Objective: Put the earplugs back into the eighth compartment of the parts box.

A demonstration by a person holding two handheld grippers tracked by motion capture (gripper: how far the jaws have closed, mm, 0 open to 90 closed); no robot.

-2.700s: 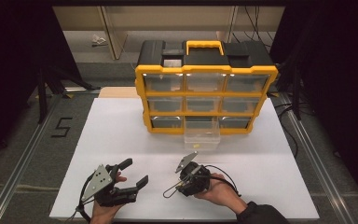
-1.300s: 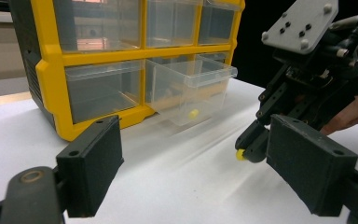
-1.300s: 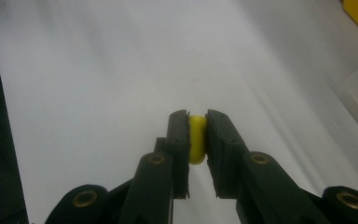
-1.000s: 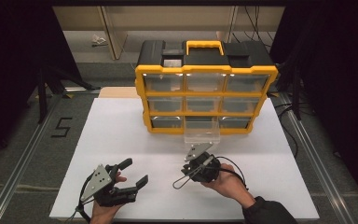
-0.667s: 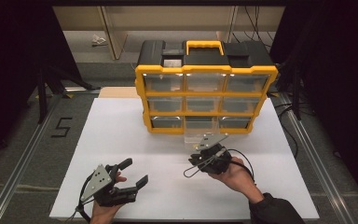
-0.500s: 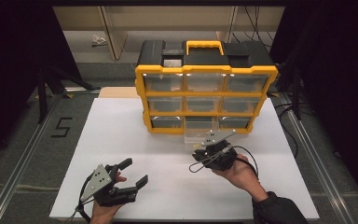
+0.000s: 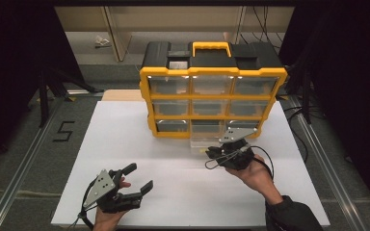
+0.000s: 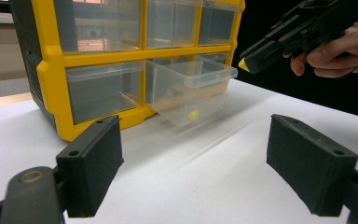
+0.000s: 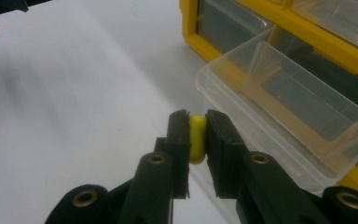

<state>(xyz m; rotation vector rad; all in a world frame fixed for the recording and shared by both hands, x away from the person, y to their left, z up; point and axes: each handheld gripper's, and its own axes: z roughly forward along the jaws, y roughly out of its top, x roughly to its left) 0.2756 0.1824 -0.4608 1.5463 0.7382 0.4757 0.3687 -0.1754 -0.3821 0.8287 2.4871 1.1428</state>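
The only readable mark is a black numeral "5" [image 7: 63, 131] on the grey floor at the left middle of the high view, just beside the white table's [image 7: 115, 144] left edge.

We see the white bench [image 7: 125, 144] brightly lit from overhead while the surroundings at three and nine o'clock stay dark. The right gripper view blurs toward nine o'clock.

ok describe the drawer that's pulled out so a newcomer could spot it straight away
Start at the yellow organiser standing at the back of the white table. Look along its bottom row to the middle drawer. Unlike its neighbours, this clear drawer juts out toward the person.
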